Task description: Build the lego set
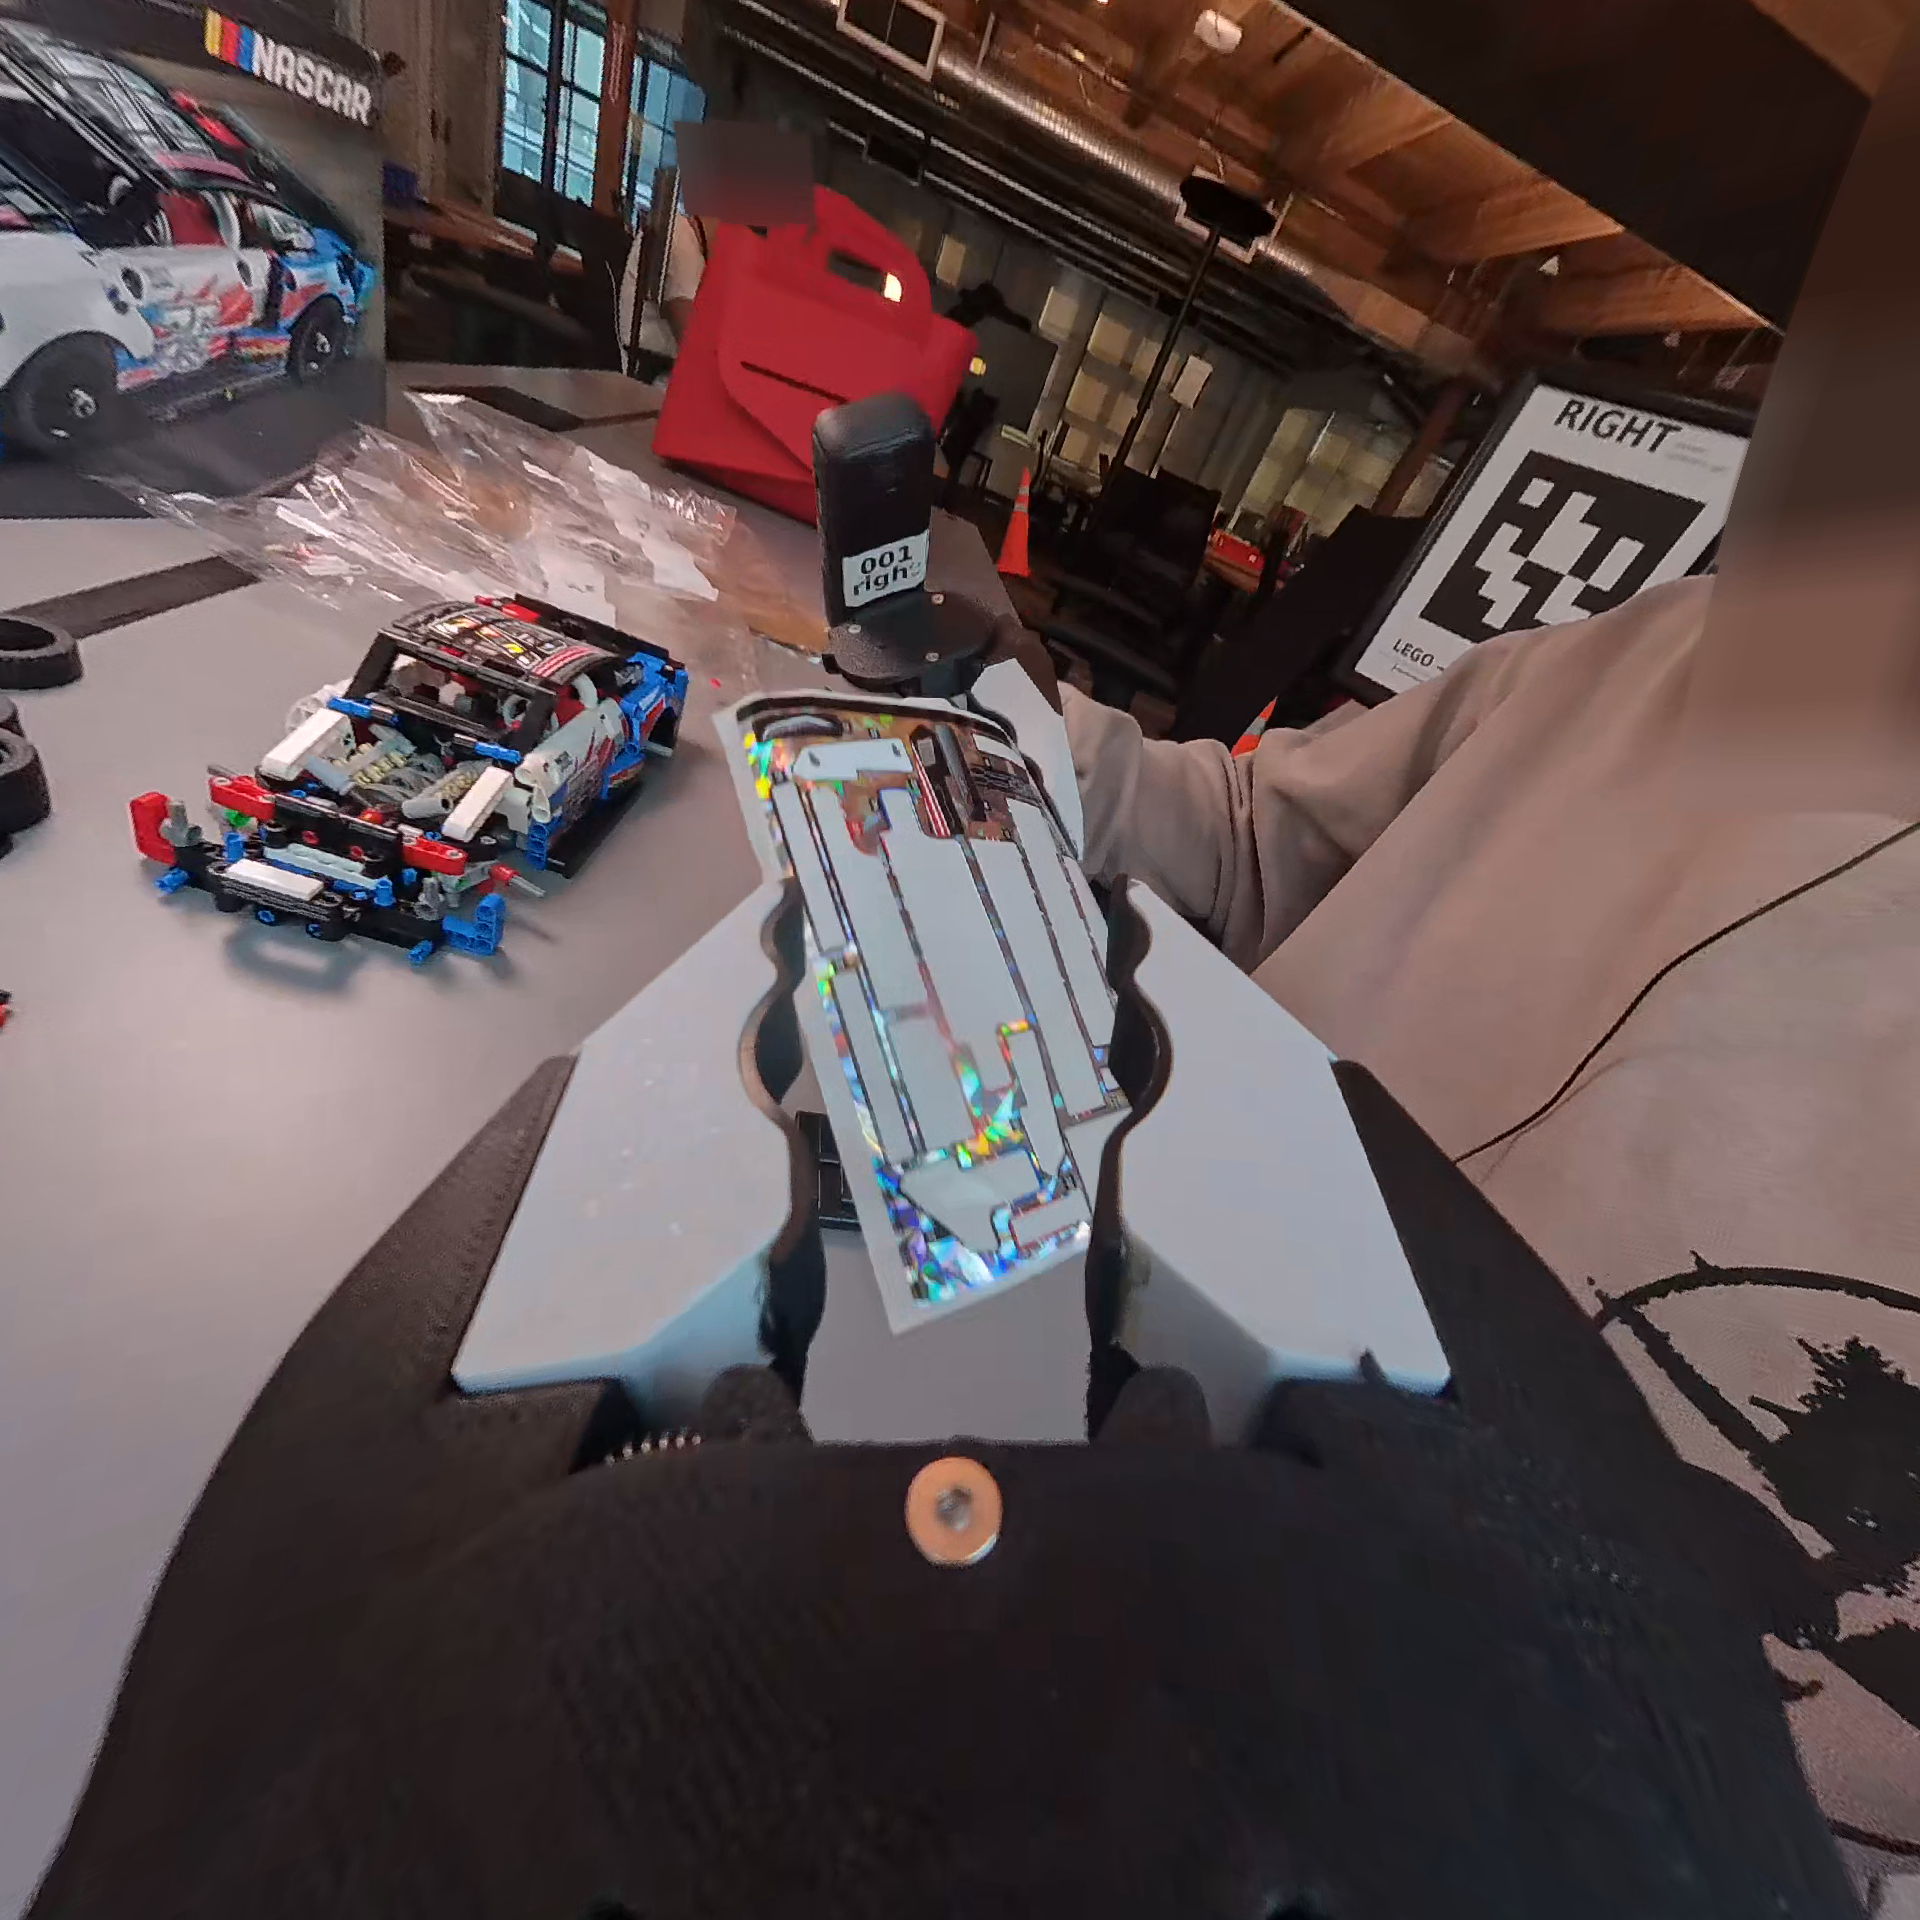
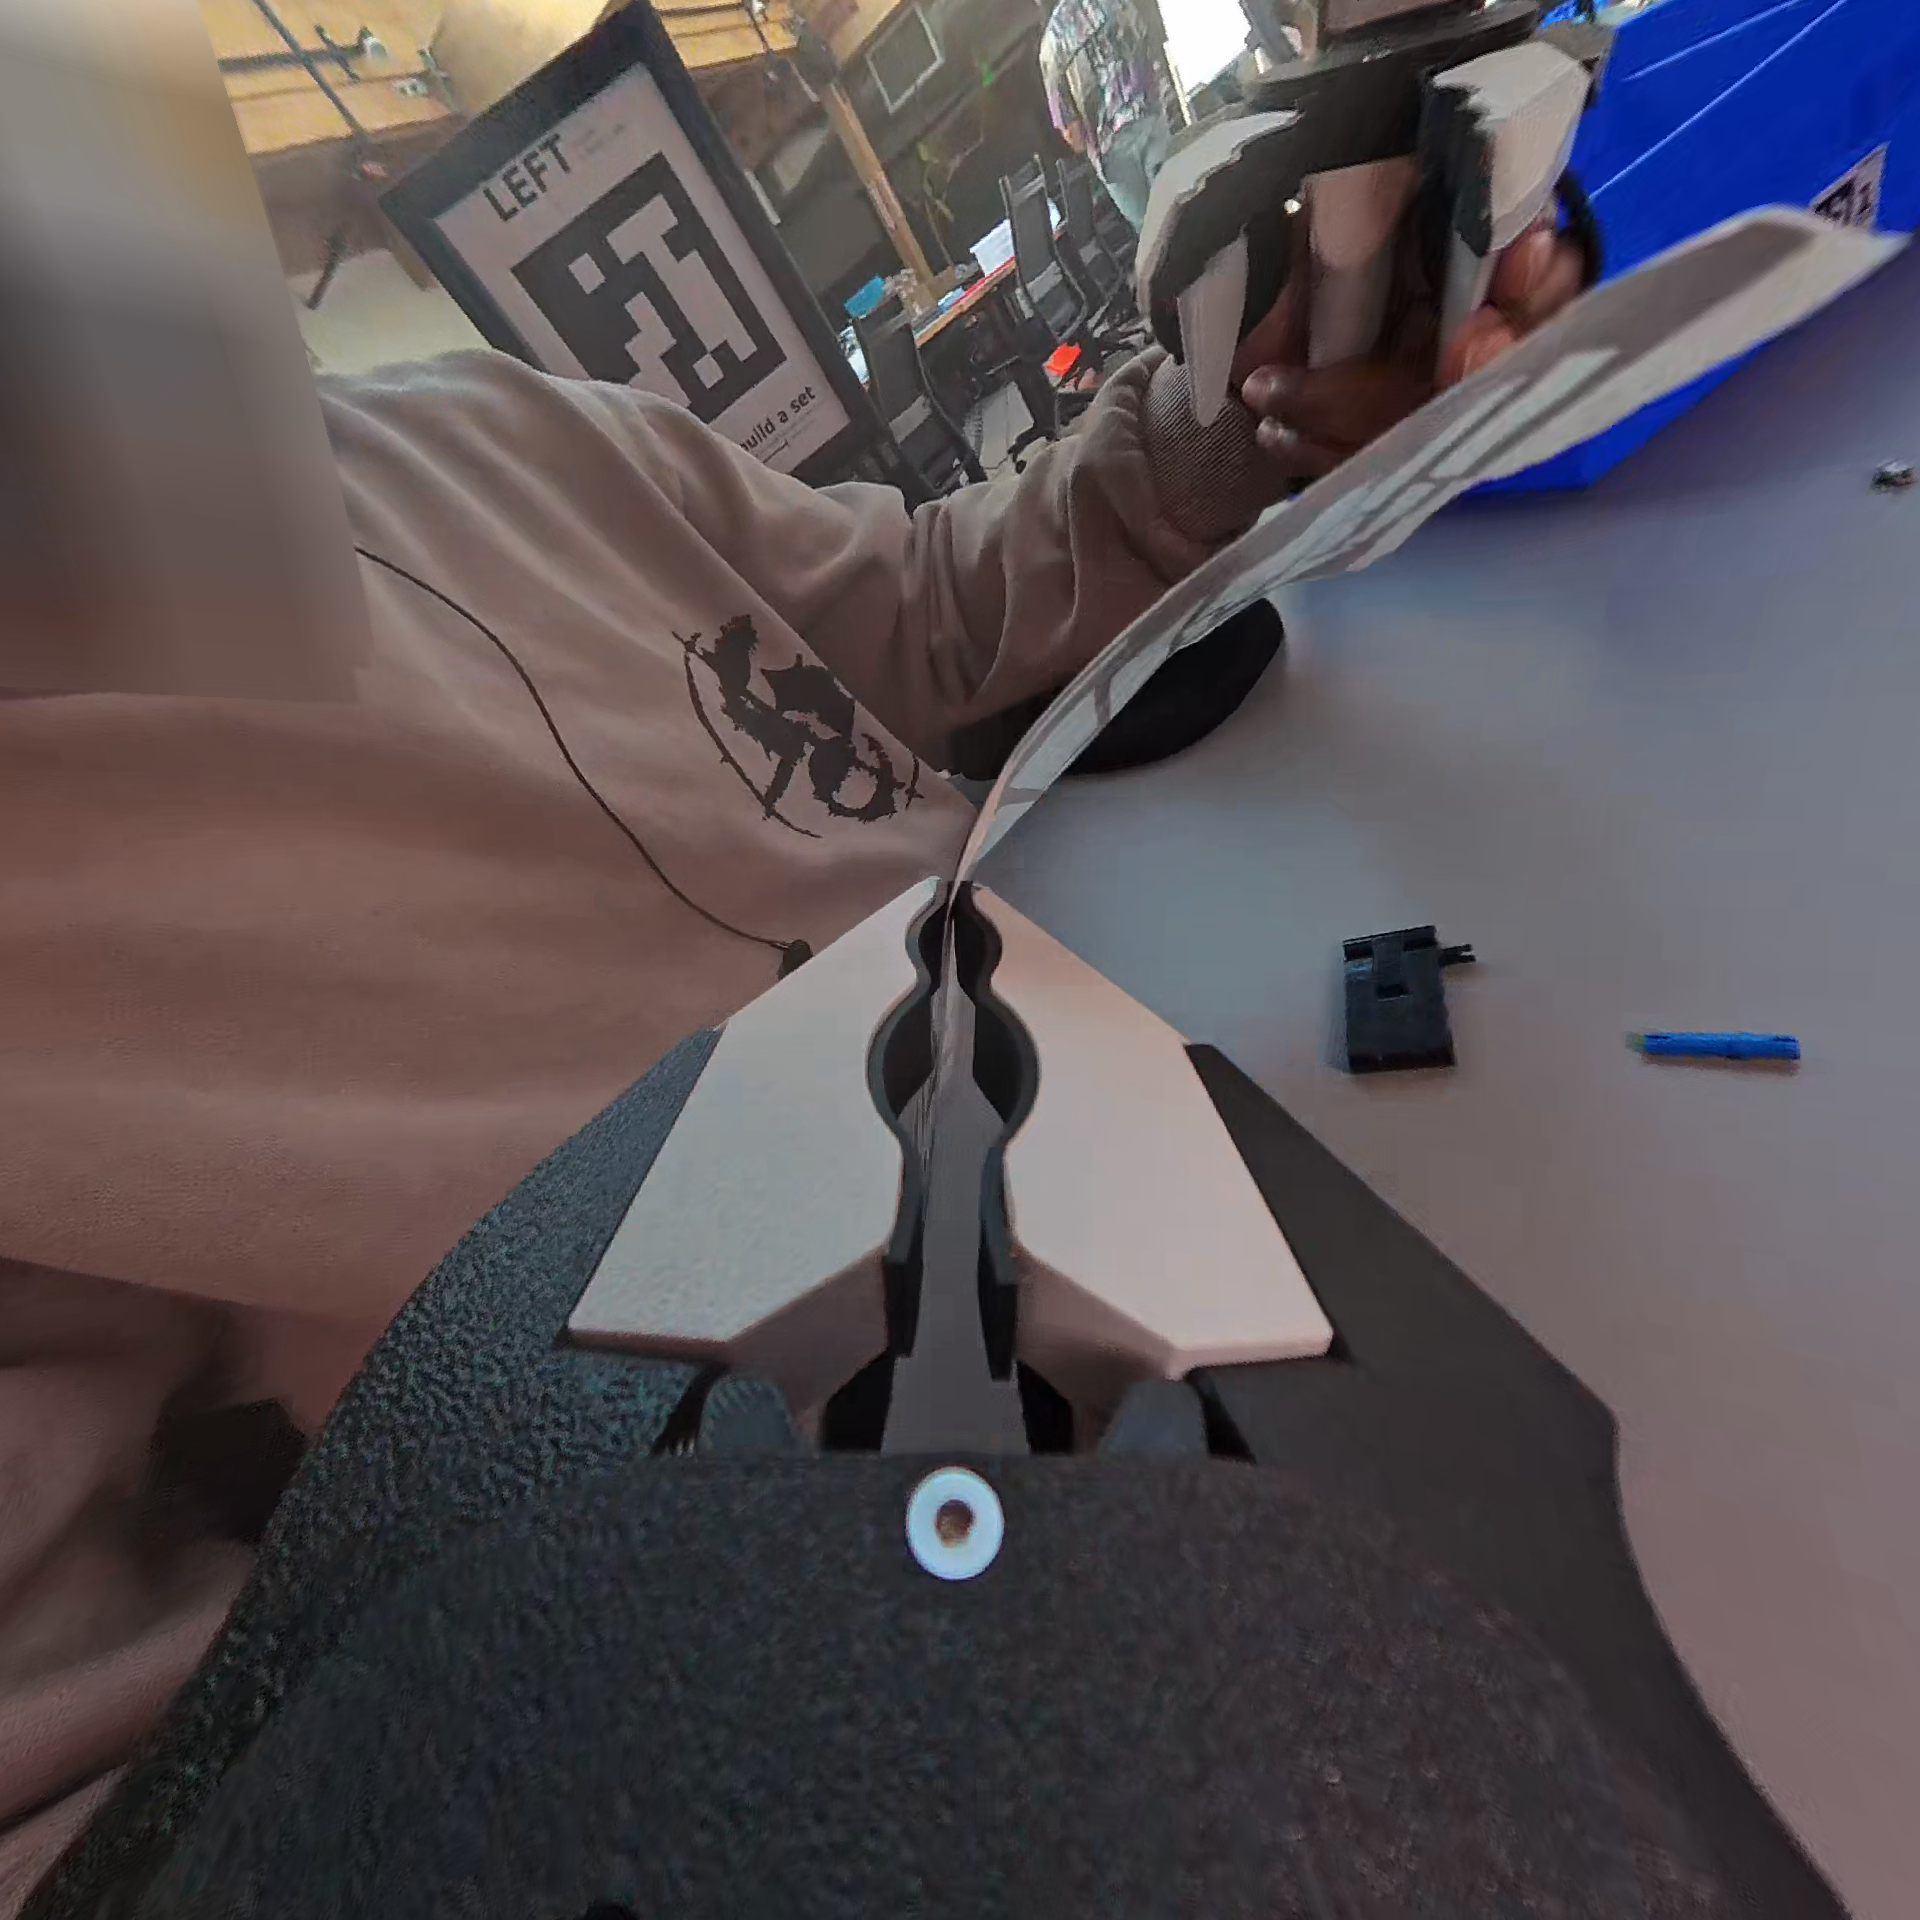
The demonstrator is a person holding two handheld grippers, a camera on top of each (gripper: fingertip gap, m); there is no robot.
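A holographic sticker sheet [image 1: 935, 987] with grey peeled-off shapes stretches between the two grippers. My right gripper [image 2: 948, 894] is shut on one end of the sheet [image 2: 1299, 520], which curves up and away from it. In the left wrist view the right gripper [image 1: 914, 675] shows at the sheet's far end. My left gripper [image 1: 951, 904] is open, and the sheet lies in the gap between its fingers. The left gripper [image 2: 1340, 301] also shows in the right wrist view, behind the sheet. A partly built Lego race car [image 1: 416, 769] stands on the grey table [image 1: 260, 1143] to the left.
Black tyres [image 1: 31, 649] lie at the left edge. The set's box [image 1: 177, 239], clear plastic bags [image 1: 488, 499] and a red bag [image 1: 810, 343] stand behind the car. A black part [image 2: 1392, 1003], a blue pin [image 2: 1720, 1046], a tyre [image 2: 1174, 696] and a blue bin [image 2: 1714, 156] are on the table. The grippers' ends are close to 15 cm from one another. The partly built Lego race car [image 1: 416, 769] is about 25 cm from both grippers' fingertips.
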